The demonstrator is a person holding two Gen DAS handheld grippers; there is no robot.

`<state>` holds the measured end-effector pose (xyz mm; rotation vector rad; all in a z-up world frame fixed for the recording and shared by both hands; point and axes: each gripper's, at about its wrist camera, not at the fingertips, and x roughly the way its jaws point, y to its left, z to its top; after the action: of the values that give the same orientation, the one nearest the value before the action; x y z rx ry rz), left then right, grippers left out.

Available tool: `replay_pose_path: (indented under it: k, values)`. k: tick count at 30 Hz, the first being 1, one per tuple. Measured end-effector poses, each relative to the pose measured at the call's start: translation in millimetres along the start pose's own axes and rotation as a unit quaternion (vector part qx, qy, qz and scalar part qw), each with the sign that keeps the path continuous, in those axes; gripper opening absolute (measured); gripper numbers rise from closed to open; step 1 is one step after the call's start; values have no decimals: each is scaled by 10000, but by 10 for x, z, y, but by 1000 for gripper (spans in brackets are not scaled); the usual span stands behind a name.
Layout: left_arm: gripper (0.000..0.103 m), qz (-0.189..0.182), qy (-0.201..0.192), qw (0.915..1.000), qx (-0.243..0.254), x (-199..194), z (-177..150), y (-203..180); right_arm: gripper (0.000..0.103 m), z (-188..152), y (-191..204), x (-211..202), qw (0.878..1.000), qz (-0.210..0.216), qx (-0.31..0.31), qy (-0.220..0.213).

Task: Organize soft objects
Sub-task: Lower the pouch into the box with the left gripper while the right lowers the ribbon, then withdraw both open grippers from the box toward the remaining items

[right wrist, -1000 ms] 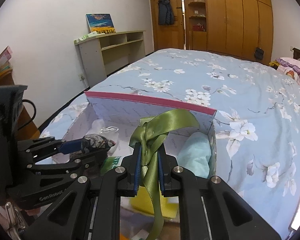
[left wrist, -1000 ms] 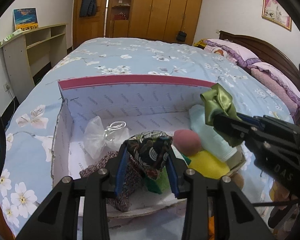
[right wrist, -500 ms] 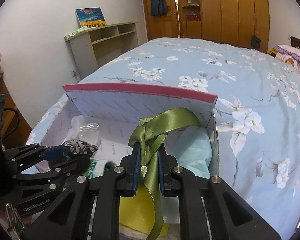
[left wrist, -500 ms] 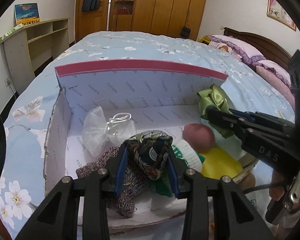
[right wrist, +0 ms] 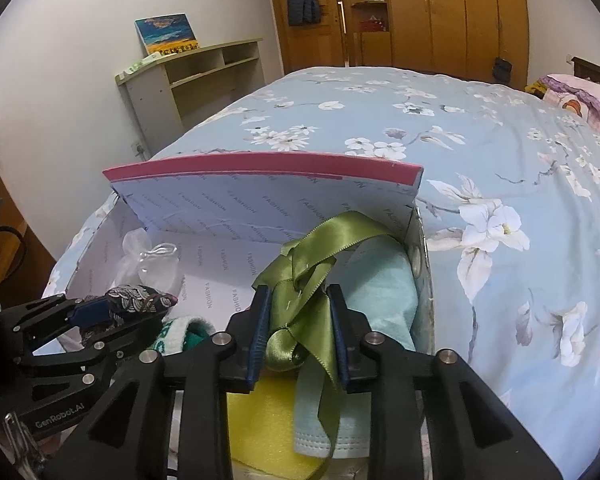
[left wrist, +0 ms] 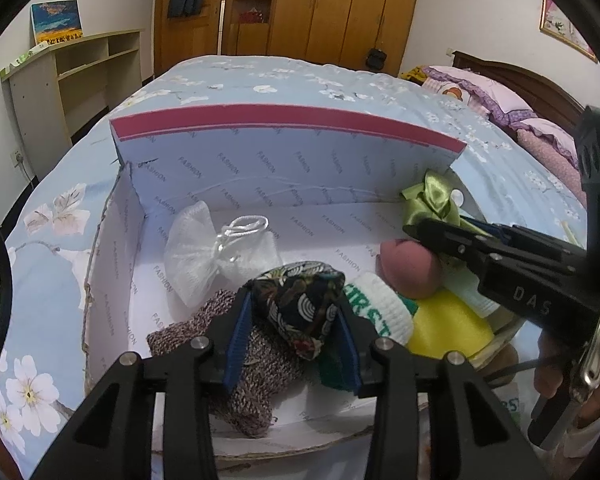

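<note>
Right gripper (right wrist: 298, 330) jaws opening around green ribbon (right wrist: 300, 280); left gripper (left wrist: 296, 320) jaws opening around patterned pouch (left wrist: 300, 300)

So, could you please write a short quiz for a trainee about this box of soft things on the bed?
1. True or false: the green ribbon lies between the fingers of the right gripper.
2. Which thing is between the fingers of the left gripper? A) yellow sponge B) dark patterned pouch C) white mesh bag
3. Fill in: the box stands on a bed with a blue ______ cover.

Key:
1. True.
2. B, the dark patterned pouch; the yellow sponge and white mesh bag lie free in the box.
3. Flowered.
</note>
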<state>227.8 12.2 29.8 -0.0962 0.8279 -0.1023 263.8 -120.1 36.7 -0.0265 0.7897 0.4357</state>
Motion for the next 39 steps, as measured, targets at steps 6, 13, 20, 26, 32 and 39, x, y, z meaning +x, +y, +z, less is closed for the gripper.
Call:
replay_pose_path:
  k: [6, 13, 20, 26, 32, 39]
  values:
    - [49, 18, 15, 10000, -3, -13, 3, -13, 38, 7, 14, -50, 10000, 1, 11, -98]
    - [49, 3, -14, 10000, -36, -77, -14, -15, 38, 3, 33, -128, 9999, -23, -54, -156]
    - [50, 31, -13, 9999, -114, -152, -54, 19, 38, -4, 73, -229, 9997, 41, -124, -219]
    - [50, 55, -39, 9999, -145, -236, -87, 30, 38, -57, 133, -365, 9993, 40, -173, -326]
    - [50, 44, -88, 9998, -165, -367, -133, 12, 38, -108, 180, -533, 9989, 84, -169, -432]
    - [50, 18, -126, 9998, -125, -521, -191, -34, 38, -165, 231, -666, 9987, 94, -181, -460]
